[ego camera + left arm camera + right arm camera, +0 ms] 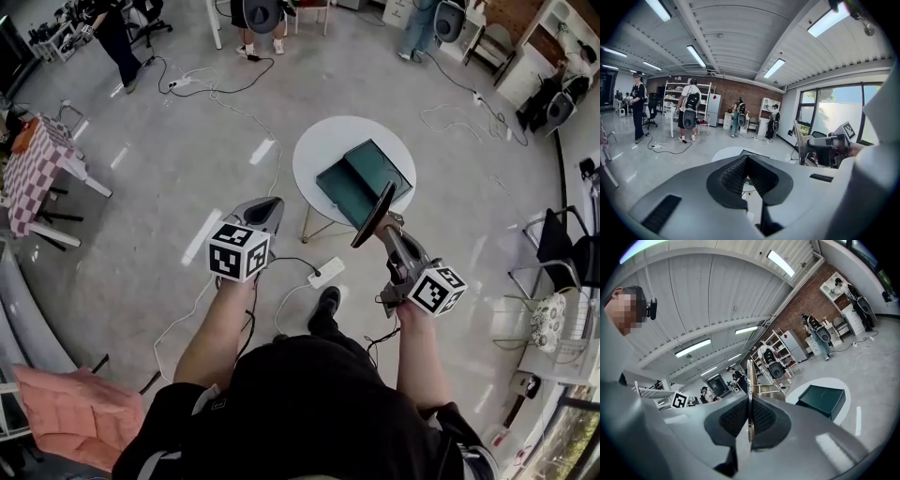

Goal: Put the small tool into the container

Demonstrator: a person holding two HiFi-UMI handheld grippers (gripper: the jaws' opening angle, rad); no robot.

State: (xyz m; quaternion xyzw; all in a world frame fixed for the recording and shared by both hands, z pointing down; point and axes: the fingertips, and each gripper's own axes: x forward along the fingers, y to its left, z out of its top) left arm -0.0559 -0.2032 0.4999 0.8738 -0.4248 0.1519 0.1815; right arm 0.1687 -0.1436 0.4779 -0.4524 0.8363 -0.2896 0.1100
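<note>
The small tool (373, 214) is a flat dark blade with a metal shank. My right gripper (386, 225) is shut on it. In the right gripper view the tool (749, 380) shows edge-on, clamped between the pads and sticking up past the jaw tips. It hangs at the near right edge of the container (364, 178), a dark green open box lying on a round white table (323, 145). The box (823, 400) lies ahead and to the right of the jaws. My left gripper (266, 208) is shut and empty, held left of the table; its jaws (747, 160) meet with nothing between them.
A white power strip (326, 272) and loose cables lie on the floor below the table. A checkered table (37, 159) stands at far left, chairs (562, 244) at right. People stand at the back of the room. A pink cloth (70, 403) lies near left.
</note>
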